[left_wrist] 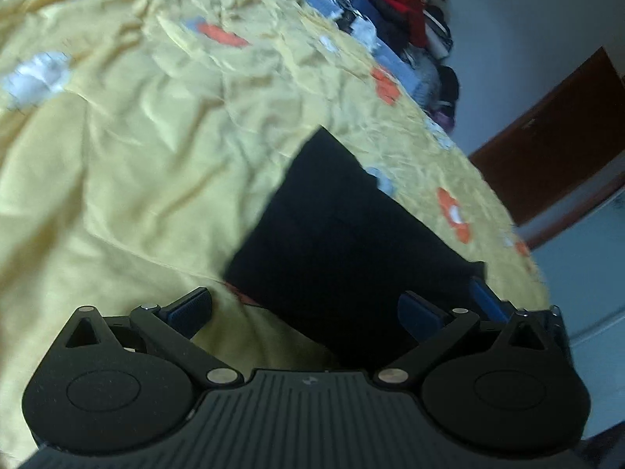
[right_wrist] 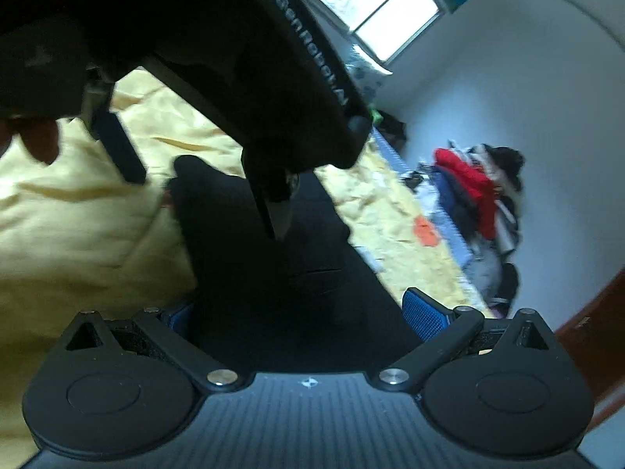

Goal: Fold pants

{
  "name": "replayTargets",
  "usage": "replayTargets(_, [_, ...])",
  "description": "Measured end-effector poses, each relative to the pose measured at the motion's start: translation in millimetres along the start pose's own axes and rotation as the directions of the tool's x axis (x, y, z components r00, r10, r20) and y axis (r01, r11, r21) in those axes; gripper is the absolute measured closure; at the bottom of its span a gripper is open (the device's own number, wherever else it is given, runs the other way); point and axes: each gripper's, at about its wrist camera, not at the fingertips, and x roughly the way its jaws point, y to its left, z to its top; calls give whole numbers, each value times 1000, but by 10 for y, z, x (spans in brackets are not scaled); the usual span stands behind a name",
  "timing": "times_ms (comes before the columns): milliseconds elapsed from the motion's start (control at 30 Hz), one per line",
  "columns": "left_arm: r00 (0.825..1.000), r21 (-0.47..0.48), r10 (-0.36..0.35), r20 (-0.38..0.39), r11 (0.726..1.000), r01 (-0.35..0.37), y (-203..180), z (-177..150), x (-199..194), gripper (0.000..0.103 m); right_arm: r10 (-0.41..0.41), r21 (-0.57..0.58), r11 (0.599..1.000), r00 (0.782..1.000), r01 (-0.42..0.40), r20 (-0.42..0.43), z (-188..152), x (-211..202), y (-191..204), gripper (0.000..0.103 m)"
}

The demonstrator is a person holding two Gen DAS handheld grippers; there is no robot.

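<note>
1. Pants [left_wrist: 351, 242]: a dark garment lying flat on the yellow bedspread [left_wrist: 117, 156], near the bed's edge; in the left wrist view it forms a folded, roughly rectangular shape with one corner pointing away from the camera.
2. Left gripper [left_wrist: 306, 308]: jaws spread wide, with the near edge of the pants between the two blue pads and nothing clamped.
3. Right gripper [right_wrist: 302, 312]: jaws likewise wide apart over the dark cloth; its left pad is partly hidden by the pants.
4. In the right wrist view the left gripper's black body fills the upper left, above the pants.
5. Background: a pile of clothes [right_wrist: 480, 195] against the white wall beyond the bed, and a window [right_wrist: 379, 11].
</note>
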Motion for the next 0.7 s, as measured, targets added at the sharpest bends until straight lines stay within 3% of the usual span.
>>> replayTargets(133, [999, -42, -40, -23, 998, 39, -21, -2, 63, 1, -30, 54, 998, 999, 29, 28, -15, -12, -87, 0])
replayTargets(300, [987, -147, -151, -54, 979, 142, -8, 27, 202, 1, -51, 115, 992, 997, 43, 66, -20, -43, -199, 0])
replayTargets(533, [967, -285, -254, 33, 925, 253, 78, 121, 423, 1, -44, 185, 982, 996, 28, 78, -30, -80, -335, 0])
replayTargets(633, [966, -284, -253, 54, 924, 257, 66, 189, 482, 3, -6, 193, 981, 995, -14, 104, -48, -174, -377, 0])
replayTargets(700, [969, -251, -241, 53, 936, 247, 24, 236, 521, 8, 84, 180, 978, 991, -101, 104, -77, -213, -393, 0])
